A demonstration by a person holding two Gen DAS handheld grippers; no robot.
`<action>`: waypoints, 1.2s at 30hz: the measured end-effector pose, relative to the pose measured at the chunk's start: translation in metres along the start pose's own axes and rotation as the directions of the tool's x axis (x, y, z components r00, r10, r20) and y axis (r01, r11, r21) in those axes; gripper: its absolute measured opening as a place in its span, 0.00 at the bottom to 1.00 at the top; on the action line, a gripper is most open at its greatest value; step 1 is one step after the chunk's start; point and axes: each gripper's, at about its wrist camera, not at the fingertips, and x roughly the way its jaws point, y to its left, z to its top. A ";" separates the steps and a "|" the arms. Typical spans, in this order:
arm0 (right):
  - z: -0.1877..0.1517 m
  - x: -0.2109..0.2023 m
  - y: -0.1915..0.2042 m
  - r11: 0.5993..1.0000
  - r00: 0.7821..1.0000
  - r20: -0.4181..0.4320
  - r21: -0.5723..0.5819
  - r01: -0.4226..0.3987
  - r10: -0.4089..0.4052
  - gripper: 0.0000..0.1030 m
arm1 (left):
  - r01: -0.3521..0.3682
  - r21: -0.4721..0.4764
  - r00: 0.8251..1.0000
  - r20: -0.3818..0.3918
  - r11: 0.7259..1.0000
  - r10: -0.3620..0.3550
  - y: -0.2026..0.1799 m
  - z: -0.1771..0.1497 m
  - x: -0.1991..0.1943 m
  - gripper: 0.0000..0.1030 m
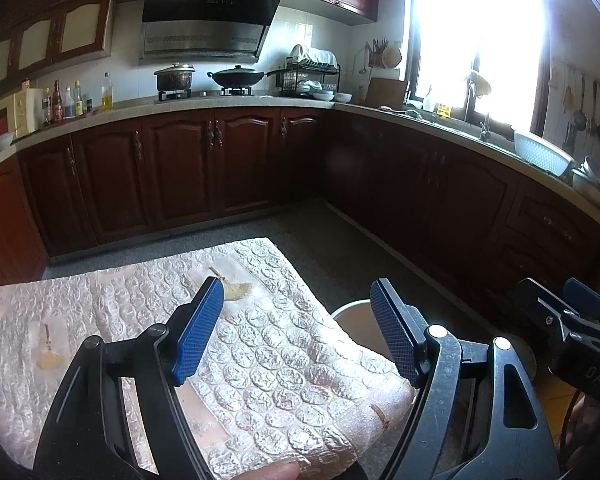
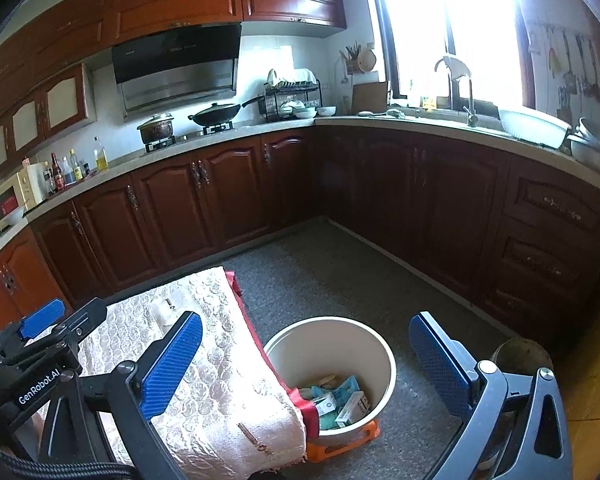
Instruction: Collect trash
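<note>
A round cream trash bin stands on the floor right of a small table and holds several crumpled packets and small boxes. Its rim also shows in the left wrist view. My left gripper is open and empty above the table's right edge. My right gripper is open and empty above the bin. The table is covered with a pinkish embossed cloth, also in the right wrist view. No loose trash shows on the cloth.
Dark wooden cabinets run along the back and right under a stone counter with a pot, wok, bottles and dish rack. An orange base sits under the bin. Grey floor lies between table and cabinets.
</note>
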 end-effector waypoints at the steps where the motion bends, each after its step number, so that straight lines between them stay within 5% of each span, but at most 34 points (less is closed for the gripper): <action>1: 0.001 -0.001 0.000 1.000 1.000 0.002 -0.001 0.002 -0.002 1.00 | -0.002 0.000 1.000 0.002 1.000 0.002 -0.001 0.000 0.000 0.73; 36: 0.008 -0.002 0.002 1.000 1.000 0.011 -0.012 -0.011 0.011 1.00 | -0.029 0.003 0.999 0.020 1.000 0.029 -0.003 -0.002 0.000 0.73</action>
